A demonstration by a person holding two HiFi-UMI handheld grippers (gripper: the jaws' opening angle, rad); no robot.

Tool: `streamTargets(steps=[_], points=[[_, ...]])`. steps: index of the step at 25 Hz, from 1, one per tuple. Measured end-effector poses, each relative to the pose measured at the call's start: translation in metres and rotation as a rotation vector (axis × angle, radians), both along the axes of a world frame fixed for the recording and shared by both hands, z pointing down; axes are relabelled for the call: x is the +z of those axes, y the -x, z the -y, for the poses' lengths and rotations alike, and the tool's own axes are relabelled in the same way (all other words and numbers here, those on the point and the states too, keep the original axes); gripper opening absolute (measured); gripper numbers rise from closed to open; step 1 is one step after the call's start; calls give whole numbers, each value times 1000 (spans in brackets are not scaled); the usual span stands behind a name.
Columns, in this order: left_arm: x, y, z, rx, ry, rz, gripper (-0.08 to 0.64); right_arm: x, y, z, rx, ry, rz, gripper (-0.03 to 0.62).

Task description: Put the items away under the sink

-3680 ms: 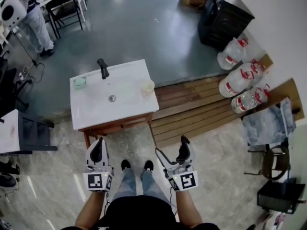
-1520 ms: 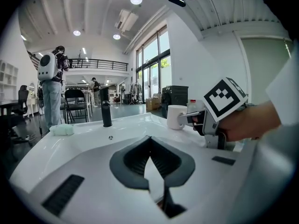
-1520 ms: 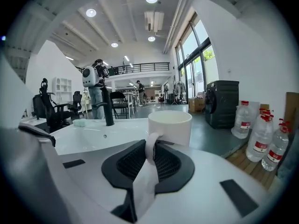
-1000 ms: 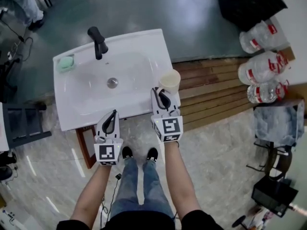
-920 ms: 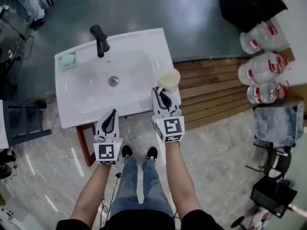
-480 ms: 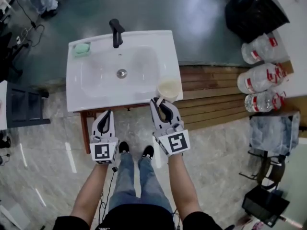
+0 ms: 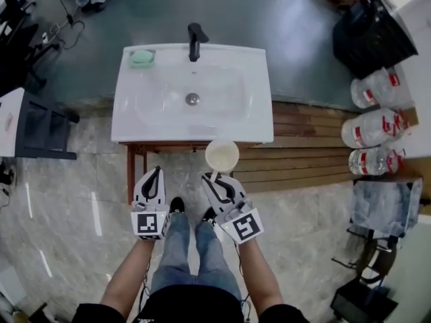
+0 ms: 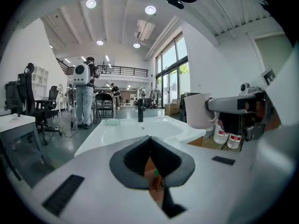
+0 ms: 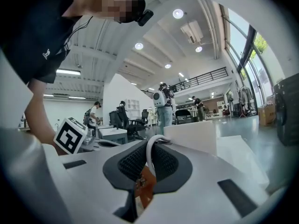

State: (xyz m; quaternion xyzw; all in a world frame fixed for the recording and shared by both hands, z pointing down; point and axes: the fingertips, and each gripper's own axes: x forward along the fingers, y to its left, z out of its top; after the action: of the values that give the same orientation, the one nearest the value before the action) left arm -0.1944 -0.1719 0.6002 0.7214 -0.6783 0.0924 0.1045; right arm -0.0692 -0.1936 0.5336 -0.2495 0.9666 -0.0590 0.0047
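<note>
The white mug (image 7: 221,155), on the sink (image 7: 259,113) corner 0.5 s ago, now hangs before its front edge, handle pinched by the fingers of the right gripper (image 7: 215,177), while the left gripper (image 7: 154,175) is closed on nothing, so stowing below likely comes next.

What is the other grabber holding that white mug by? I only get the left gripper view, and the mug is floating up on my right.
Observer: By its handle. In the right gripper view, the right gripper has its jaws shut on the thin white handle loop of the mug.
Operator: Is there a drink in it?
Observer: The head view looks down into it, and it appears empty.
Operator: Is it over the sink?
Observer: No. From above, it hangs just off the front edge of the sink, over the floor.
</note>
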Motion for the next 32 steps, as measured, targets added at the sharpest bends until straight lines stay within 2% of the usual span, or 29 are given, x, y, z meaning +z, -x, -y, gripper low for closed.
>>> streamTargets(steps=[4, 8, 12, 18, 24, 28, 32], points=[[39, 9, -16, -41, -2, -34, 5, 52, 16, -36, -65, 42, 5, 35], [85, 18, -17, -67, -39, -18, 5, 117, 32, -57, -109, 54, 23, 35], [143, 25, -15, -71, -76, 18, 5, 189, 44, -64, -143, 61, 33, 35], [231, 35, -13, -96, -91, 1, 5, 279, 62, -66, -185, 50, 58, 35], [304, 52, -7, -142, -75, -4, 5, 356, 90, -53, -233, 47, 39, 35], [325, 71, 2, -178, -92, 5, 5, 385, 120, -28, -239, 33, 61, 35], [332, 87, 14, -227, -115, 14, 5, 407, 151, 9, -202, 3, 74, 35]])
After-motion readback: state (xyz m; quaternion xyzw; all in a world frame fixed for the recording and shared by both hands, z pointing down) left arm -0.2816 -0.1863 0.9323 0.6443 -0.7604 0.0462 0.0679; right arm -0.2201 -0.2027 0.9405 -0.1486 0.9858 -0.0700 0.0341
